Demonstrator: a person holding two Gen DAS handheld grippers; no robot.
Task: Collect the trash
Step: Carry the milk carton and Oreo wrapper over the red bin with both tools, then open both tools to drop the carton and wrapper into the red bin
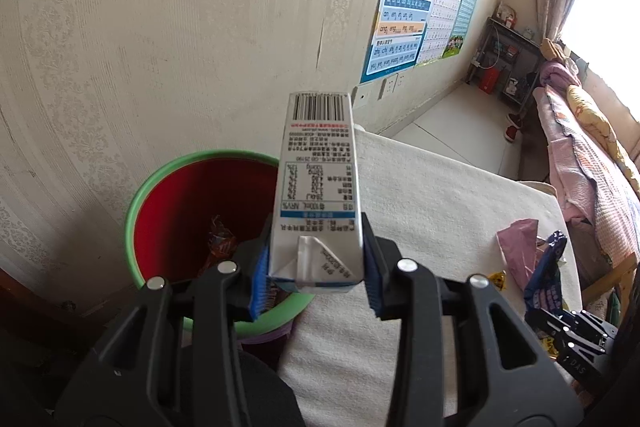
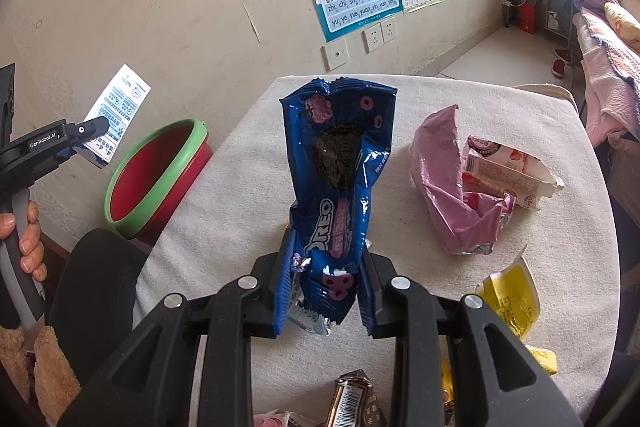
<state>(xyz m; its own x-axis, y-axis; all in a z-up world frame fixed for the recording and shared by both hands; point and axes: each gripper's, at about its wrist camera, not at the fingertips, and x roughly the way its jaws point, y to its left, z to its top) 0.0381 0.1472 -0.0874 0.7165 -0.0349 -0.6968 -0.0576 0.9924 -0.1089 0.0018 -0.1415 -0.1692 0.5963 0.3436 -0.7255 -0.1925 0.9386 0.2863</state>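
The left claw [image 1: 316,275] pinches a small white drink carton [image 1: 316,195] by its folded end between the blue pads, the barcode end pointing away. The carton hangs over the near rim of the red bin [image 1: 188,211] with a green rim, which stands beside the left edge of the desk [image 1: 432,195], against the wallpapered wall. Some brown wrappers lie in the bottom of the bin.

The right claw [image 2: 324,291] is clamped on the lower end of a blue Oreo wrapper [image 2: 340,171], which stands up from the pads above the cloth-covered desk [image 2: 248,163]. To its right on the desk lie a crumpled pink wrapper [image 2: 448,179] and, touching it, a torn white packet [image 2: 512,167]. A yellow wrapper [image 2: 512,295] lies near the right edge, and a brown bar wrapper [image 2: 356,403] sits at the near edge. A person's hand [image 2: 28,239] grips the left tool's handle at the far left of the right wrist view.
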